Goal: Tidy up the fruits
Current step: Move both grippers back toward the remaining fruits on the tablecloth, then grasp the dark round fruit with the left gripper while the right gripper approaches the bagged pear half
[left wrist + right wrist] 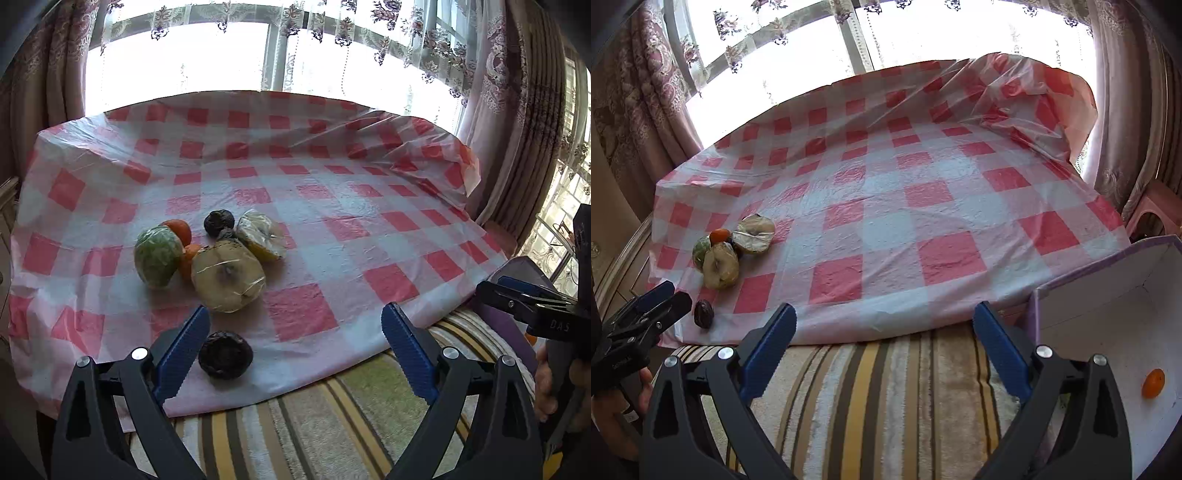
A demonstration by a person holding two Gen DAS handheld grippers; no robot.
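On the left of the red-and-white checked cloth (332, 206) lies a cluster of fruit: a wrapped pear half (228, 277), a second wrapped half (262, 240), a green wrapped fruit (159, 256), two small oranges (179, 229) and a dark fruit (219, 222). Another dark fruit (225, 355) lies alone near the cloth's front edge, between the fingers of my open left gripper (295, 314), close to the left finger and untouched. My right gripper (884, 312) stands open and empty over the cloth's front edge. A white box (1108, 314) to its right holds one small orange (1153, 383).
A striped towel (871, 398) covers the surface in front of the cloth. Patterned curtains (509, 110) and a bright window stand behind. The cloth's far right corner bulges up (1034, 96). A pink stool (1152, 214) stands at the right. A hand (546, 384) holds the right gripper's handle.
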